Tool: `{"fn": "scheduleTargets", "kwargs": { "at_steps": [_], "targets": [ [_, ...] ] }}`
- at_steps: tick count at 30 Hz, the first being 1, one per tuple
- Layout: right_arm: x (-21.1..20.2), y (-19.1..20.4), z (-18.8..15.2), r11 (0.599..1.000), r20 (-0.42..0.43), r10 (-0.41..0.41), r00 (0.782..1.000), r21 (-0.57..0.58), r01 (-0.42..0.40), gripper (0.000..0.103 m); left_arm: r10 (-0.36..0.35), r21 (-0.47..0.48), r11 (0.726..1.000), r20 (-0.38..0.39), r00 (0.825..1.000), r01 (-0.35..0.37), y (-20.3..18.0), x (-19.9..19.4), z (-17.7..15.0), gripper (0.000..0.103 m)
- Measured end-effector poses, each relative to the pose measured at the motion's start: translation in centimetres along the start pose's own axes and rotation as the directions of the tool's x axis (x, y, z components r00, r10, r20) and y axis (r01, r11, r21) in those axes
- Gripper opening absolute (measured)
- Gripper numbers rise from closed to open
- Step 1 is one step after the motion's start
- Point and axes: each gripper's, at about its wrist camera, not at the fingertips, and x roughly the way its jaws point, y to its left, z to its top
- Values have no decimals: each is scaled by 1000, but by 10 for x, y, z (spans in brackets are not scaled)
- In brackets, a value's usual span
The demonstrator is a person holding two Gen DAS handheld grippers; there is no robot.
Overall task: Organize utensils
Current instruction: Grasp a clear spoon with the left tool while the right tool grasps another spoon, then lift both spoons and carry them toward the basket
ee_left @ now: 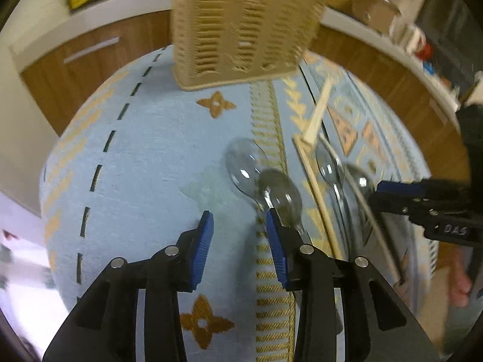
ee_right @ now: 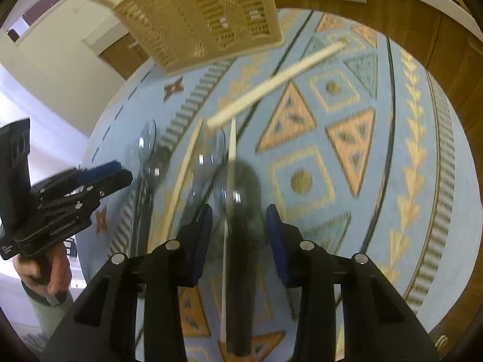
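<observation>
Clear spoons (ee_left: 259,178) lying on table (ee_left: 145,157), short of basket (ee_left: 241,27), handles running back toward grippers. Left hand-held gripper (ee_left: 240,220) hovering spread, empty, spoon bowl beside its right pad. Right hand-held gripper (ee_right: 238,214) spread, straddling dark spoon (ee_right: 241,241) lengthwise, not pinching.

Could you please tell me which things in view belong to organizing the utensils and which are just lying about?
Belonging to the job:
clear plastic spoons
wooden chopsticks
slotted beige basket

Just there:
patterned blue cloth
wooden cabinets
items on the counter
</observation>
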Motion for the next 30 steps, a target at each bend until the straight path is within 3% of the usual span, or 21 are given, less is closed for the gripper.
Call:
{"fn": "scheduleTargets", "kwargs": {
  "at_steps": [3, 6, 8, 10, 11, 14, 21, 24, 27, 30],
  "targets": [
    [1, 4, -9, 999, -7, -23, 1000, -33, 23, 30, -1, 36, 999, -18, 1000, 1, -13, 6, -2, 34],
    [4, 10, -7, 998, -21, -18, 1000, -52, 17, 17, 49, 54, 997, -14, 999, -48, -21, 8, -2, 35],
    [6, 16, -9, 995, -25, -51, 998, -90, 48, 12, 73, 62, 995, -15, 997, -72, -22, 9, -4, 30],
    [7, 20, -10, 992, -19, -73, 997, -109, 71, 10, 113, 82, 990, -8, 994, -112, -24, 8, -4, 17],
    [6, 18, -10, 992, -13, -84, 996, -100, 82, 10, 132, 95, 987, -1, 991, -131, -25, 7, -5, 17],
    [1, 2, -8, 994, -2, -94, 996, -60, 94, 10, 121, 102, 987, 13, 993, -121, -23, 4, -5, 15],
    [-24, -32, -2, 997, 41, 61, 997, 55, -63, 10, 64, 33, 997, 4, 998, -64, -5, 0, -2, 8],
    [-28, -33, -1, 997, 49, -80, 996, 21, 79, 10, 52, 22, 998, 4, 999, -52, -4, 0, -2, 8],
    [-33, -40, -2, 998, 47, 21, 999, 61, -24, 10, 55, 26, 998, 5, 998, -56, -5, 0, -2, 8],
    [-33, -43, -3, 998, 46, 19, 999, 59, -22, 10, 34, 9, 999, 2, 999, -34, -2, 0, 0, 8]
  ]
}}
